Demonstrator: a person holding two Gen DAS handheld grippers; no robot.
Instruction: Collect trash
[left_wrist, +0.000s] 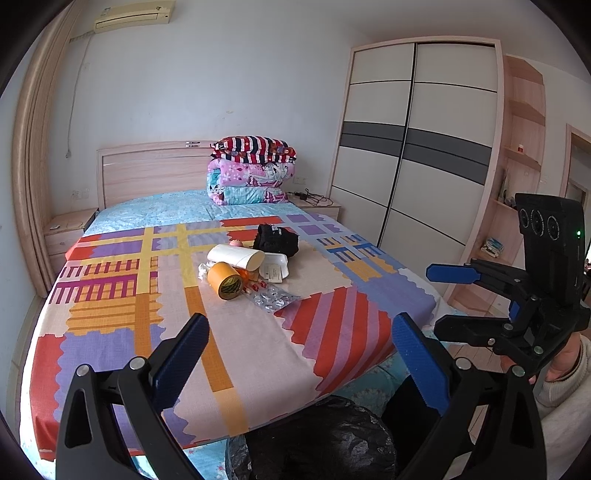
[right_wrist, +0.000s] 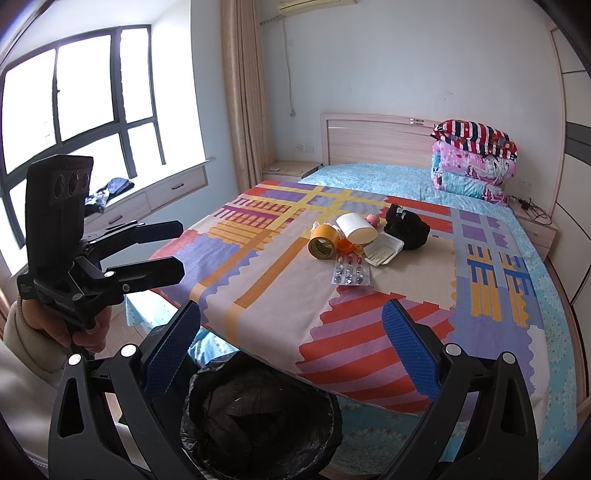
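Observation:
A pile of trash lies mid-bed: a yellow tape roll (left_wrist: 225, 282) (right_wrist: 322, 243), a white cylinder (left_wrist: 236, 255) (right_wrist: 356, 228), blister packs (left_wrist: 275, 299) (right_wrist: 351, 273), a white plastic tray (left_wrist: 275, 268) (right_wrist: 384, 251), a black cloth bundle (left_wrist: 276, 240) (right_wrist: 406, 225) and a small pink item (right_wrist: 373, 220). A bin lined with a black bag (left_wrist: 332, 410) (right_wrist: 207, 380) stands at the foot of the bed, below both grippers. My left gripper (left_wrist: 299, 325) (right_wrist: 181, 248) is open and empty, well short of the pile. My right gripper (right_wrist: 291, 310) (left_wrist: 436, 299) is also open and empty.
The bed carries a patchwork sheet (left_wrist: 332, 332). Folded quilts (left_wrist: 251, 173) are stacked by the headboard. A sliding wardrobe (left_wrist: 413, 147) and open shelves stand on the right, and nightstands flank the bed. On the left are a window seat (right_wrist: 155, 192) and a curtain (right_wrist: 243, 92).

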